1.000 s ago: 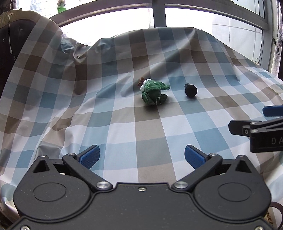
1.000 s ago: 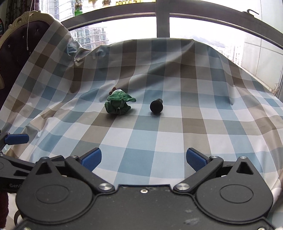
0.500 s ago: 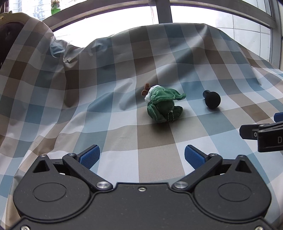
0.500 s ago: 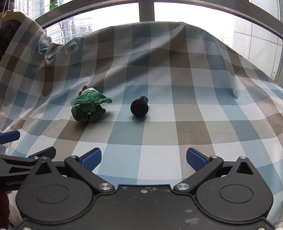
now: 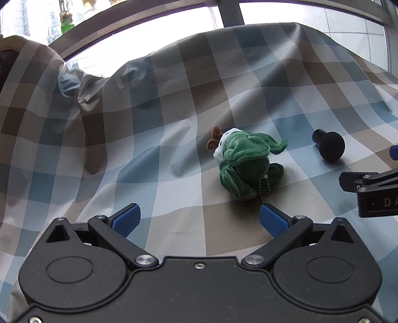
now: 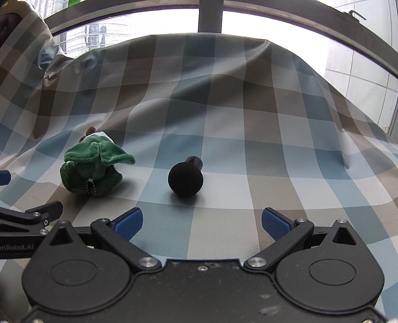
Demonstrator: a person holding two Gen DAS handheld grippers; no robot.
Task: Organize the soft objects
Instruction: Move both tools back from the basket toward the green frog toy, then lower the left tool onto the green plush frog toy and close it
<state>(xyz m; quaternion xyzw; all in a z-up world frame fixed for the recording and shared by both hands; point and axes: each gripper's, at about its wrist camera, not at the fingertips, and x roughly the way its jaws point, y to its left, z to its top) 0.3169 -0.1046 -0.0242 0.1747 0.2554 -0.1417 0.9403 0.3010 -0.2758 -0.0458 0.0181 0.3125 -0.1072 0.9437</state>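
The left gripper [image 5: 198, 218] stands wide, its ribbed blue pads [image 5: 126, 219] hard-edged on matte black linkage, nothing between them. Just beyond its right pad sits the green plush toy [image 5: 245, 165]: nubbly fleece, a floppy hood, a white face patch, small brown antlers, and a metal ball chain [image 5: 263, 186] hanging from its back. It rests on the checked cloth [image 5: 174, 104], a smooth woven sheet in blue, tan and white squares, rumpled into soft folds.

The right gripper [image 6: 201, 222] is likewise spread wide and empty. Ahead of it, apart from the pads, lies a black foam ball on a short stub [image 6: 186, 177], matte and round, tipped on its side. The two objects lie near each other without touching, the plush to the left. No container shows in either view.

Behind the cloth's raised far edge runs a window frame [image 6: 210, 15], bright daylight beyond; white tiles [image 6: 360, 79] at right.
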